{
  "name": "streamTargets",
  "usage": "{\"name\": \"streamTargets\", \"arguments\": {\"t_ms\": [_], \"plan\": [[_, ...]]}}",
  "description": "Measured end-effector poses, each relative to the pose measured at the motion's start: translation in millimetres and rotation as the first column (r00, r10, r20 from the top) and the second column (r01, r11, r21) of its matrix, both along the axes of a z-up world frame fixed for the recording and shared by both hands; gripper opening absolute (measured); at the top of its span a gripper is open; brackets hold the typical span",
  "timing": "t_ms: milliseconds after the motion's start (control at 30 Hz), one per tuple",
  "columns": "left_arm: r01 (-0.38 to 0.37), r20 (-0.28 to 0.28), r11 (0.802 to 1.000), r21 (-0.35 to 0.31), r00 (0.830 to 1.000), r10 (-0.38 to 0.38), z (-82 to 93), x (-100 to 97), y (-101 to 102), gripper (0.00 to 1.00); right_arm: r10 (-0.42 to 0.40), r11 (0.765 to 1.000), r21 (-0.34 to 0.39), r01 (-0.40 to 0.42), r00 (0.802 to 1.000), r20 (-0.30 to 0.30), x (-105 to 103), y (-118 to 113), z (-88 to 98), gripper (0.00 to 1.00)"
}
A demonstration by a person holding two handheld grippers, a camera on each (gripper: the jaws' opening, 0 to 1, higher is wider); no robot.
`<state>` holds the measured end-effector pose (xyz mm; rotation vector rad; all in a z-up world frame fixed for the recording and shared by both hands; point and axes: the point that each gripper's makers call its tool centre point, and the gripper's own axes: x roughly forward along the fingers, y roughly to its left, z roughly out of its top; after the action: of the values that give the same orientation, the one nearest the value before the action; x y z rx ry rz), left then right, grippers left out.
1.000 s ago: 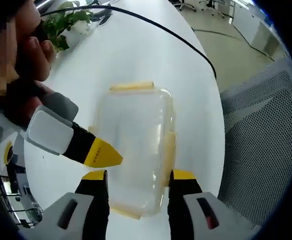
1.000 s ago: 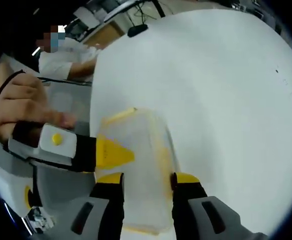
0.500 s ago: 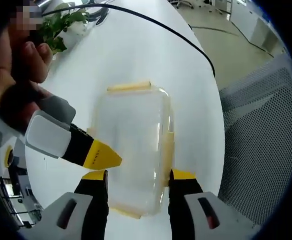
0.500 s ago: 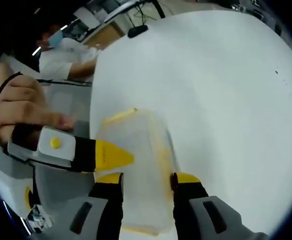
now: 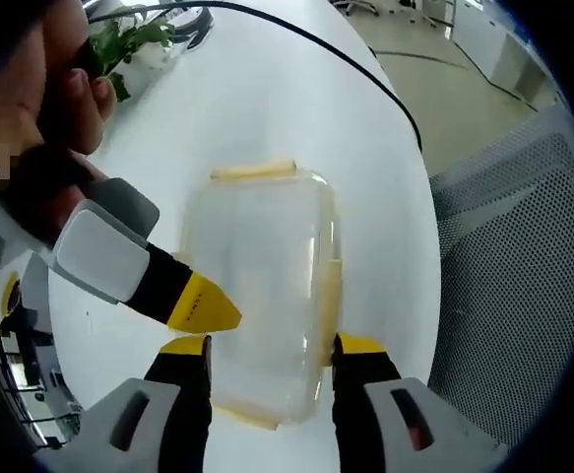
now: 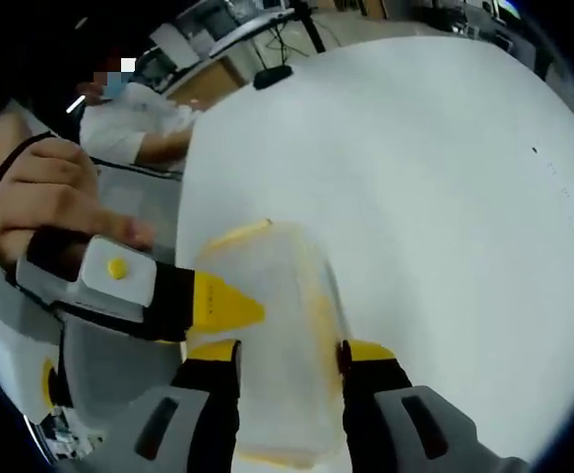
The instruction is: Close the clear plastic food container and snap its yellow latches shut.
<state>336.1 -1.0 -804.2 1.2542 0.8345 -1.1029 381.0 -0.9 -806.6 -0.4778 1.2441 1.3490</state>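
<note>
- Clear plastic, faintly frosted: the food container (image 5: 259,291) lies flat on the white surface (image 5: 267,108) with its lid down over the tub; in the right gripper view the same container (image 6: 267,335) sits near the surface's edge.
- Yellow latches run along its sides. The far-end latch (image 5: 254,170) lies out flat and seems to be undone; the long side latch (image 5: 332,296) looks tucked against the wall, though the clear plastic makes its seating hard to judge.
- The left hand-held gripper (image 5: 271,347) has its jaws spread wide, one on each long side of the container, at or just beside the walls. Whether they actually press the plastic cannot be told, and it has hold of nothing.
- The right hand-held gripper (image 6: 282,353) straddles the container in the same manner, jaws parted wide to either side, gripping nothing.
- In each view the other hand-held gripper comes in from the side, its yellow tip (image 5: 204,305) resting at the lid's edge, held in a person's hand (image 5: 40,108).
- Judged from this, the lid is already closed and the latching step is in hand.
- The next move likely calls for steadying the container with one hand-held gripper while the other pushes a loose latch down over the rim until it seats.
- A potted plant (image 5: 134,44) and a black cable (image 5: 346,74) lie well apart from the work; a mesh chair (image 5: 508,286) stands beside the surface.
</note>
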Motion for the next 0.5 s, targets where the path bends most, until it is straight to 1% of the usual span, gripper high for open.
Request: {"name": "streamTargets", "arguments": {"t_ms": [67,167,233,300,367,400,467,500], "plan": [[0.009,-0.016,1.000,0.001,1.000,-0.009,1.1,0.0,1,0.48,-0.004,1.000,0.000,0.004,1.000,0.008,0,0,0.6,0.40],[0.025,-0.067,1.000,-0.002,0.997,-0.025,3.9,-0.7,1,0.48,0.027,1.000,0.009,-0.028,0.998,0.048,-1,2,3.6,0.39],[0.043,-0.105,0.999,-0.009,0.994,-0.044,5.2,-0.3,2,0.49,0.062,0.998,0.006,-0.063,0.995,0.072,-2,1,4.0,0.40],[0.037,-0.138,0.999,-0.026,0.990,-0.040,7.1,0.2,2,0.49,0.083,0.996,0.008,-0.084,0.992,0.093,-4,0,5.0,0.41],[0.021,-0.177,0.999,-0.047,0.984,-0.029,8.8,-1.0,1,0.49,0.129,0.991,0.008,-0.131,0.983,0.131,-3,-2,6.4,0.41],[0.014,-0.195,0.998,-0.055,0.981,-0.025,9.3,-1.3,1,0.50,0.133,0.991,0.003,-0.135,0.982,0.134,-6,-4,6.8,0.42],[-0.030,-0.246,0.996,-0.080,0.969,0.009,11.3,-3.1,-1,0.51,0.154,0.988,-0.012,-0.154,0.977,0.145,-7,-7,6.6,0.44],[-0.047,-0.264,0.995,-0.089,0.964,0.022,12.5,-2.7,-1,0.51,0.169,0.986,-0.017,-0.169,0.973,0.157,-9,-9,6.9,0.45]]}}
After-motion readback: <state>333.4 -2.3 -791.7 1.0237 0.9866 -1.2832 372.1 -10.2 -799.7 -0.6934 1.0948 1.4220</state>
